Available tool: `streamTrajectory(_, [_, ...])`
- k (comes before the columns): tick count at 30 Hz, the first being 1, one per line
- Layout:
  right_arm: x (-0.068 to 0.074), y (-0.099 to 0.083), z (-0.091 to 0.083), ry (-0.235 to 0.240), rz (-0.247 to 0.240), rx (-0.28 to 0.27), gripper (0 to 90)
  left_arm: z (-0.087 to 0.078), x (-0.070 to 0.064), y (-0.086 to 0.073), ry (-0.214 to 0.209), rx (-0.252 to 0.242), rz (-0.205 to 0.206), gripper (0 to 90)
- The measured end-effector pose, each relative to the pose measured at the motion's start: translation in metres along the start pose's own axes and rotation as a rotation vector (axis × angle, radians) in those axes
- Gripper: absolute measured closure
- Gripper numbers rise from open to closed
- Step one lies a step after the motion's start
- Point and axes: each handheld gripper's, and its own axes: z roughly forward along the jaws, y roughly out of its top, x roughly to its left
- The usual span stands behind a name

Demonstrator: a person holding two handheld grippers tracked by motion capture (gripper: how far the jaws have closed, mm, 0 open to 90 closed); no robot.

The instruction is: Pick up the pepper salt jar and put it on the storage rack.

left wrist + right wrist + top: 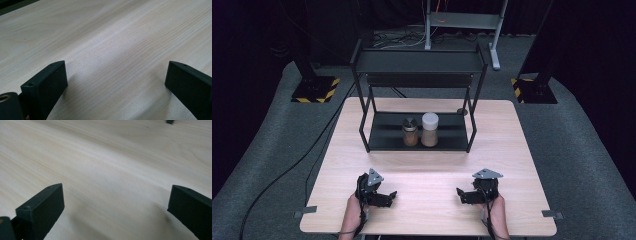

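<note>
High view: left gripper and right gripper rest low on the table, holding nothing; two jars stand side by side, upright, on the rack's lower shelf, well apart from them.
Left gripper view: jaws wide apart over bare wood.
Right gripper view: jaws wide apart, nothing between.

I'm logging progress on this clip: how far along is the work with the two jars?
Nothing looks done: the two jars, one dark-lidded and one white-lidded, stand side by side on the rack's lower shelf. In hand: nothing; the left claw and right claw rest open on the table, apart from the jars. Reaching and grasping remain.
</note>
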Motion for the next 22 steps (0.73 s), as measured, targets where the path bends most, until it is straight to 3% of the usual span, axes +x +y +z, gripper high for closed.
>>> streamTrajectory(6, [-0.001,-0.022,-0.015,-0.027,0.02,-0.04,0.0,0.0,0.0,0.0,0.0,0.0,0.0,3.8])
streamTrajectory(12, [0.003,-0.024,-0.014,-0.034,0.008,-0.04,0.0,0.0,0.0,0.0,0.0,0.0,0.001,3.8])
streamTrajectory(17, [-0.001,-0.027,-0.016,-0.028,0.035,-0.058,0.0,0.0,0.0,0.0,0.0,0.0,0.0,3.7])
streamTrajectory(22, [0.002,-0.027,-0.015,-0.038,0.029,-0.056,0.0,0.0,0.0,0.0,0.001,0.0,0.0,3.7])
